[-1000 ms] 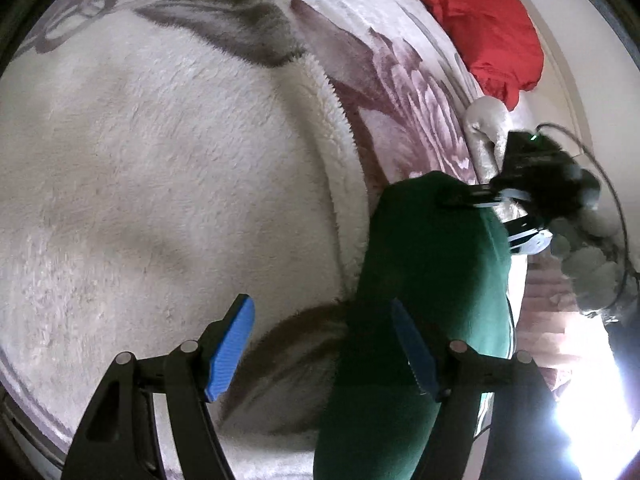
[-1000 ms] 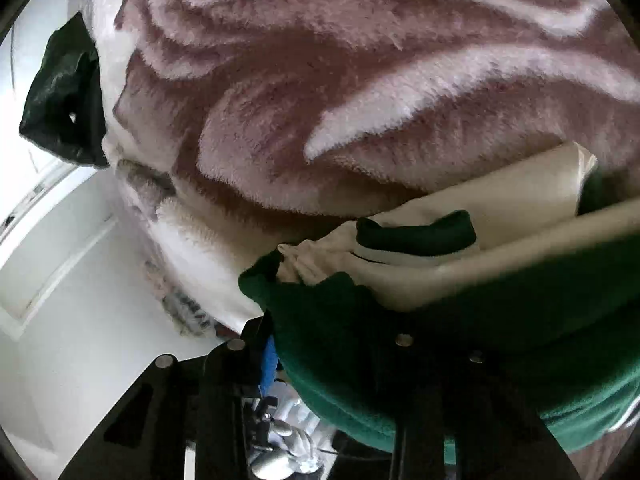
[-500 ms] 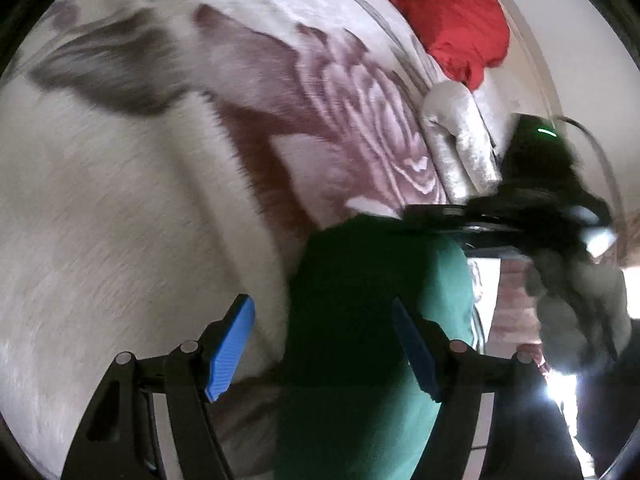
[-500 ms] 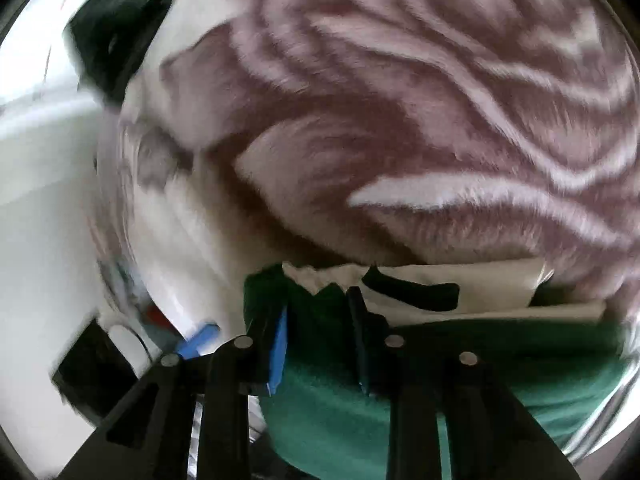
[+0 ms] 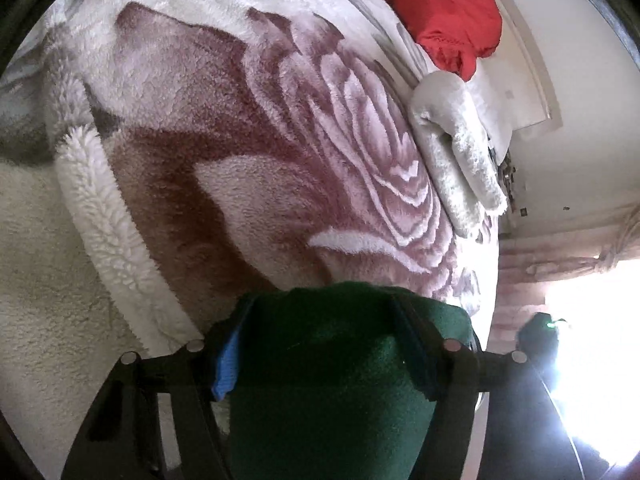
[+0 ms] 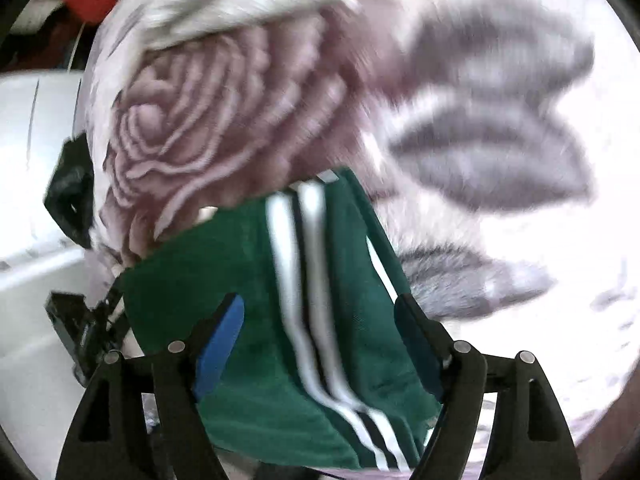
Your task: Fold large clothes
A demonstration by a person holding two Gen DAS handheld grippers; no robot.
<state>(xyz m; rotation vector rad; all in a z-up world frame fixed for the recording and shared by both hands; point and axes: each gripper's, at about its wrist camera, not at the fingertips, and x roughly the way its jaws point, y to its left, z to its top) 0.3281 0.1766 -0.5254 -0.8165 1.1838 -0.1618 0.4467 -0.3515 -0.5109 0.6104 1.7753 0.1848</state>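
Moved: green garment (image 5: 332,380) is now bunching between the left gripper (image 5: 324,344) fingers; blanket (image 5: 260,140) is filling more view.
Right gripper (image 6: 320,336): spread wide, garment (image 6: 280,300) draping across.
Left: grip unclear.
Risk: cloth is slipping, fold collapsing.

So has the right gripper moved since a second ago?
Yes. The right gripper has swung toward the blanket's rose print, which now sits upper left, and its fingers have opened off the green garment.
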